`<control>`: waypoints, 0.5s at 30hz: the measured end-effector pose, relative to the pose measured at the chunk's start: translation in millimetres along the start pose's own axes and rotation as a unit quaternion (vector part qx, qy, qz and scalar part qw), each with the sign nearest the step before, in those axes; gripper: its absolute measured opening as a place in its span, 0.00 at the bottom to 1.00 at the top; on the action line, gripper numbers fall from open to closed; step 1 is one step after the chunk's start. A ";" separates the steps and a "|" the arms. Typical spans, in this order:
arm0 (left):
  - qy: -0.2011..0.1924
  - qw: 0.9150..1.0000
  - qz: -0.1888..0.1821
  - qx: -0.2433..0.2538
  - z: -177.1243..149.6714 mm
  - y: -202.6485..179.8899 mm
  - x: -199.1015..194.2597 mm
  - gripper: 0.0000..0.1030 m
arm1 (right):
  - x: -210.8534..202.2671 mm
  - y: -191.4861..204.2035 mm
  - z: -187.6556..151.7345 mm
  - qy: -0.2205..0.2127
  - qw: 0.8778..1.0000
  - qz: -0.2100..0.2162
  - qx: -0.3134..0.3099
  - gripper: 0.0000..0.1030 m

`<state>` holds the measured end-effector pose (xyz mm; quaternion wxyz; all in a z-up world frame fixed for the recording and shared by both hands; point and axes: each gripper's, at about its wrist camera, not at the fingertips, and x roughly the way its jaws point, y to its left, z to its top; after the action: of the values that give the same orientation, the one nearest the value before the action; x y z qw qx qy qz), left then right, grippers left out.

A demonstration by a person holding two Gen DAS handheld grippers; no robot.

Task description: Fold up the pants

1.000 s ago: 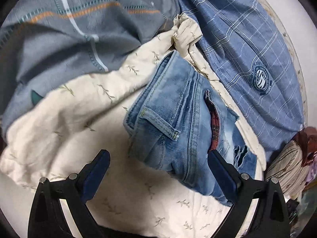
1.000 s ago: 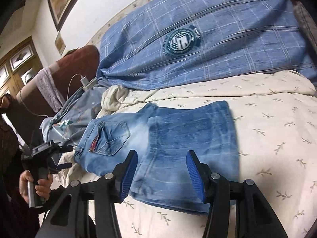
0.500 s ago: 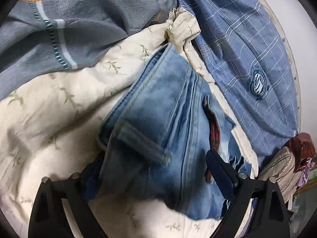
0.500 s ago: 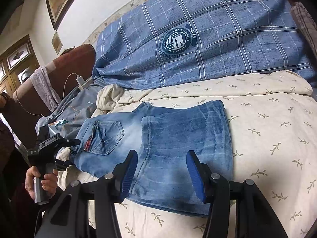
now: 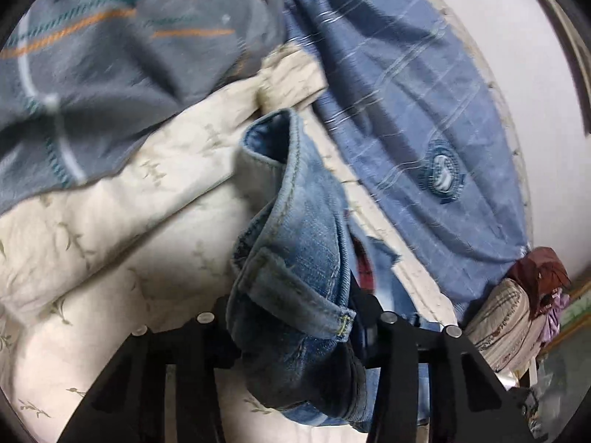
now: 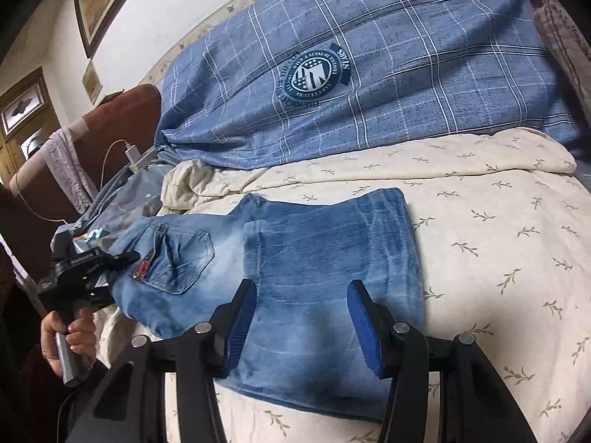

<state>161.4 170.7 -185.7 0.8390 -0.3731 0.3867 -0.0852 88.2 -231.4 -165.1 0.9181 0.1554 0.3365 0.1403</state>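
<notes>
While the blue plaid pillow [image 6: 388, 74] fills the 12 o'clock side of the bed and a grey striped blanket [image 5: 92, 66] bunches at 10 o'clock in the left wrist view, the cream leaf-print sheet [image 6: 498, 229] under the jeans [image 6: 314, 254] has nothing else lying on it. A brown chair [image 6: 110, 125] w/ a white charger cable [image 6: 129, 151] stands at 9 o'clock, off the bed; a framed picture [image 6: 96, 3] hangs on the wall above it. Jeans lie mid-bed, part-folded, long axis running 9 to 3 in the right wrist view, waistband & back pocket end at 9, folded legs toward 3. The left gripper [image 5: 291, 328] has just been closing and now pinches the waistband corner, lifting it off the sheet. The right gripper [image 6: 301, 326] hangs just over the folded legs, jaws spread, nothing b/w them gripped. A hand [image 6: 66, 336] holds the left tool's handle at 8 o'clock.
</notes>
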 end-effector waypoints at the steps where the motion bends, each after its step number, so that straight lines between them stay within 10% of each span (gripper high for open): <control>1: -0.003 1.000 0.000 0.009 0.3 -4.9 -2.2 0.43 | 0.7 -1.8 0.0 0.000 1.000 -0.003 0.000 0.53; 15: -0.002 0.970 -0.014 0.242 -49.2 -178.9 -12.1 0.38 | -22.8 -44.5 15.1 -0.033 0.997 -0.034 0.060 0.53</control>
<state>144.0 21.8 -75.7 0.9038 -0.1643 0.3478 -0.1875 88.2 -283.1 -158.0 0.9217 0.2036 0.3193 0.0835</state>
